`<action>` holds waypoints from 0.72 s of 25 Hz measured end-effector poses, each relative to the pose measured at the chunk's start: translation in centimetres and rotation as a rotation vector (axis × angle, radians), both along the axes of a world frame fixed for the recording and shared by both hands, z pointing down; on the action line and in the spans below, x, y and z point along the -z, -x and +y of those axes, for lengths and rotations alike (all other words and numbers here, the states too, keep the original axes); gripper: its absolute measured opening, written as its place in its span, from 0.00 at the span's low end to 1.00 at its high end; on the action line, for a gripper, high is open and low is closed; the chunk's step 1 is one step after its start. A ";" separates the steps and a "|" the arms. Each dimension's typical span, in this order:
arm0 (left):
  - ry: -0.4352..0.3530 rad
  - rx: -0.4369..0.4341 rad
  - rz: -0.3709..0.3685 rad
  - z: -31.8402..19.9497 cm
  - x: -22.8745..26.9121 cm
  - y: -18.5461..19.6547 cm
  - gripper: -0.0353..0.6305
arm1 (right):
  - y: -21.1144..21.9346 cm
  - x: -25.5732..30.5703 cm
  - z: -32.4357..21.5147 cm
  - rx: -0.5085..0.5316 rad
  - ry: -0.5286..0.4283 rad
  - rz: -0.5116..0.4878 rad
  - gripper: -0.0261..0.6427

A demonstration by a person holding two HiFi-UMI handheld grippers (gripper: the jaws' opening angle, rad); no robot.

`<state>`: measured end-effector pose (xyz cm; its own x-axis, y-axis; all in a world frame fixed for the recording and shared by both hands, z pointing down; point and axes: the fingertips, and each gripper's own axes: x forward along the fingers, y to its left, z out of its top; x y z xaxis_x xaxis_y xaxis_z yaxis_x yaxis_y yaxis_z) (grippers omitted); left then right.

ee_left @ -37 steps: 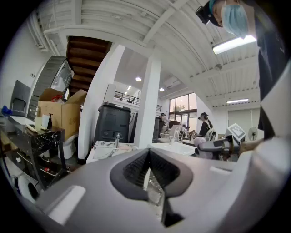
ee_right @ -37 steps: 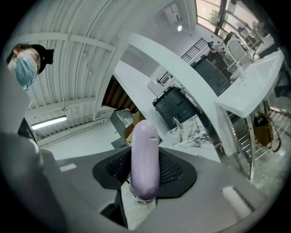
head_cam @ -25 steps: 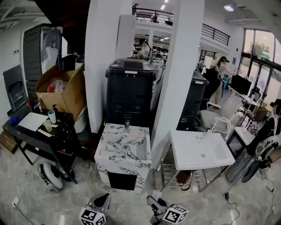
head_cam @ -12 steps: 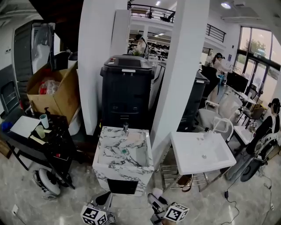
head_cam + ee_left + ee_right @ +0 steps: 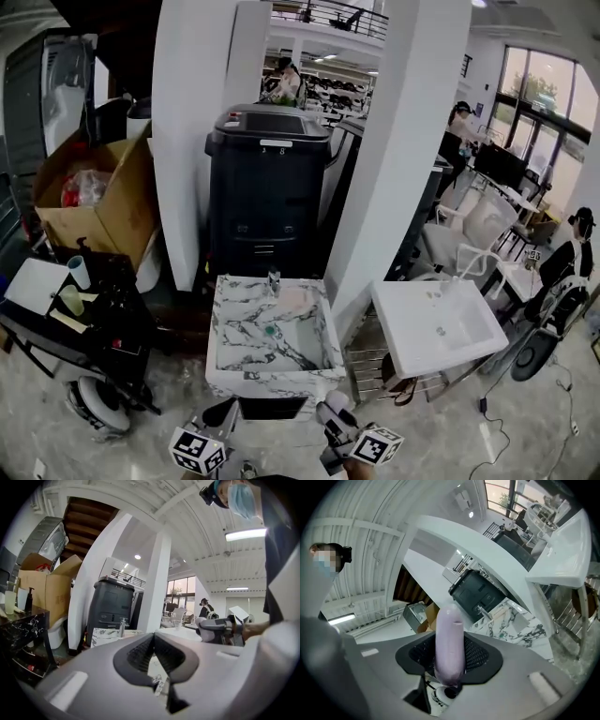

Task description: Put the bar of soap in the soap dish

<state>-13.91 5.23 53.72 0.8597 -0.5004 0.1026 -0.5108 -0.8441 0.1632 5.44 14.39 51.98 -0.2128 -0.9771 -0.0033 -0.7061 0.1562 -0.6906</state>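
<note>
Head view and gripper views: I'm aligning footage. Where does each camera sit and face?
Head view: on the person's head, looking down at the marbled sink and white sink; left tool and right tool show at the bottom.
Left gripper view: on the left tool, facing the marbled sink along shut, empty jaws; right tool at right.
Right gripper view: on the right tool, tilted, facing both sinks; bar of soap between its jaws.
Shared: the marbled sink, in all three.

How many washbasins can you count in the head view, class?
2. A marble-patterned square washbasin stands in front of the black machine. A plain white washbasin stands to its right, beyond the white pillar. More may be hidden.
</note>
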 end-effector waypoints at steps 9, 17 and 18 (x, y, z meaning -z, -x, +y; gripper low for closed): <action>0.010 -0.031 -0.002 -6.3 -0.5 1.8 0.13 | 0.4 0.1 -5.4 -0.074 0.003 -0.010 0.27; 0.058 -0.013 0.001 -8.9 -2.1 0.6 0.13 | -2.1 -1.1 -8.9 -0.078 0.028 -0.006 0.27; 0.058 -0.003 0.000 -9.3 -2.3 0.5 0.13 | -2.6 -1.3 -9.6 -0.071 0.027 -0.005 0.27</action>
<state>-14.37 -4.11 56.01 0.8610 -0.4913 0.1316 -0.5086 -0.8345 0.2120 8.06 4.84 53.32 -0.1433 -0.9894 0.0221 -0.7116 0.0875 -0.6971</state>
